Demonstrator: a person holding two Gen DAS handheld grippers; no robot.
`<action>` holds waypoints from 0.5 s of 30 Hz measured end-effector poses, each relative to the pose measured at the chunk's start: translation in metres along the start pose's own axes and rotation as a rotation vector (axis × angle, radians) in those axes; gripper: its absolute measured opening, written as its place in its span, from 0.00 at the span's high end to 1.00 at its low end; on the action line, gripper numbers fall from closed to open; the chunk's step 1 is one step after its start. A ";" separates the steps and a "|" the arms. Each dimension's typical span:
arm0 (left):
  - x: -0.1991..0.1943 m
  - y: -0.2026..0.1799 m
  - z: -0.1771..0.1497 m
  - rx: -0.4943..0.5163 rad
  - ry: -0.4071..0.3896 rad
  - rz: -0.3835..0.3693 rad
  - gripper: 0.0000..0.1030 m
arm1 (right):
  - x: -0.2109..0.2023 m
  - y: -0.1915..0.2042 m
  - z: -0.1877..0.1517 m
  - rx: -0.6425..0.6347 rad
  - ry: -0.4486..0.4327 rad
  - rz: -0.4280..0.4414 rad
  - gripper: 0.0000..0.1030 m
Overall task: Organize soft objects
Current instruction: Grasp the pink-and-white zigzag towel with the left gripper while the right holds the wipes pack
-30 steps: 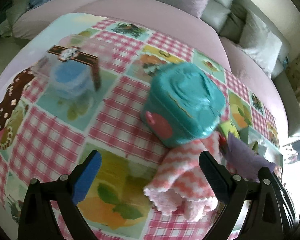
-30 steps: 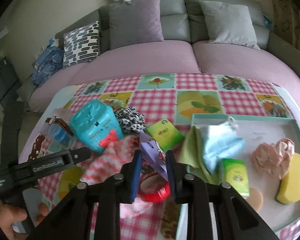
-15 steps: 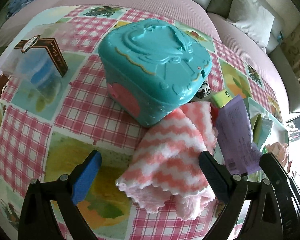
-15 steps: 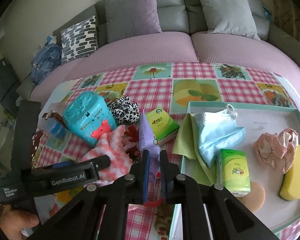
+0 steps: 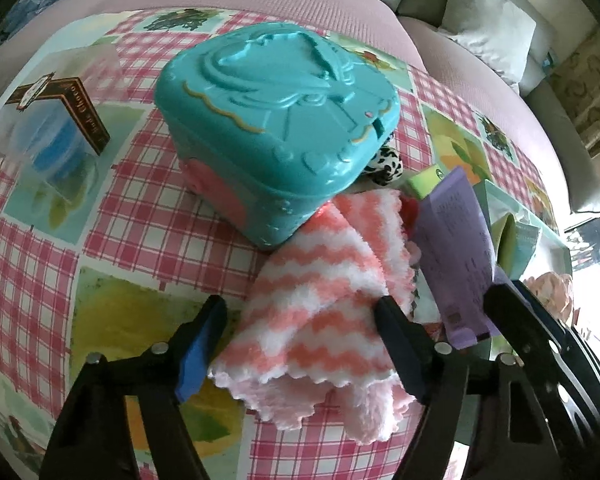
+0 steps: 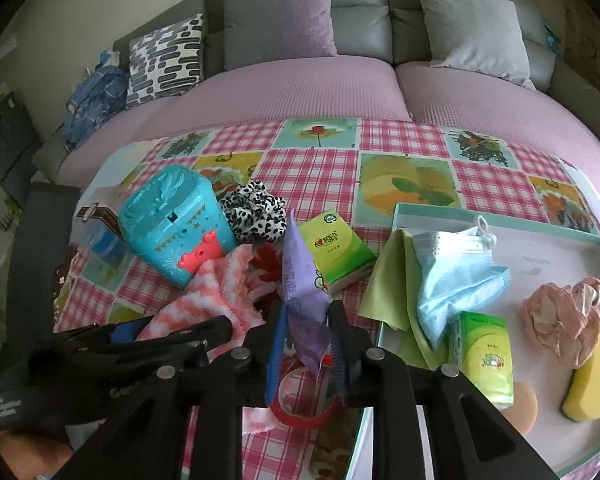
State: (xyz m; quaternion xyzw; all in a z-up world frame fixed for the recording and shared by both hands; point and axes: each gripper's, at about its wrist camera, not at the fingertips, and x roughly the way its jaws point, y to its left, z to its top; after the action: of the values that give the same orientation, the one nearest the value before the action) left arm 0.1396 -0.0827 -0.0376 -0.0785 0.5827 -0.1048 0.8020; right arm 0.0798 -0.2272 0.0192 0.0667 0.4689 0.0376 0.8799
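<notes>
- At the far left of the checked tablecloth (image 6: 404,148) stands a clear plastic box (image 5: 44,136) with a brown label band and something blue inside, well apart from the rest.
- Next to the right sits a turquoise plastic case (image 5: 276,132), lid shut, with a pink clasp on its near side.
- The left gripper (image 5: 300,340) points steeply down over the pink-and-white zigzag cloth (image 5: 320,304), which lies bunched on the tablecloth with its far end against the case. The jaws have just been closing and stand fairly wide, one on each side of the cloth; the pads do not visibly press it.
- Behind the cloth lie a black-and-white spotted scrunchie (image 6: 256,212) and a green tissue pack (image 6: 336,248).
- The right gripper (image 6: 306,344) has its jaws narrow and just been opening; the purple packet (image 6: 302,280) stands upright between them, its crumpled lower end in the gap, and I cannot tell whether the pads still grip it. A red tape roll (image 6: 300,404) lies on the cloth beneath.
- To the right lies a shallow tray with a teal rim (image 6: 500,216). It holds a green cloth (image 6: 392,280), a blue face mask (image 6: 452,276), a second green tissue pack (image 6: 484,356), a round beige puff (image 6: 520,408), a crumpled pink fabric (image 6: 560,320) and a yellow sponge (image 6: 592,372).
</notes>
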 end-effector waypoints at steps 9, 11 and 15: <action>0.003 -0.004 0.003 0.021 -0.003 -0.004 0.35 | 0.017 -0.002 0.003 0.005 0.023 0.014 0.71; 0.002 -0.005 0.003 0.024 -0.004 -0.002 0.35 | 0.019 -0.004 0.003 0.014 0.034 0.023 0.71; 0.004 -0.007 0.005 0.028 -0.005 0.001 0.35 | 0.019 -0.007 0.002 0.028 0.035 0.038 0.71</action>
State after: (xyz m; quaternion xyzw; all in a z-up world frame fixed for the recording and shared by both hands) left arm 0.1450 -0.0901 -0.0384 -0.0674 0.5792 -0.1124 0.8046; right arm 0.0925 -0.2321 0.0037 0.0871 0.4834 0.0491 0.8697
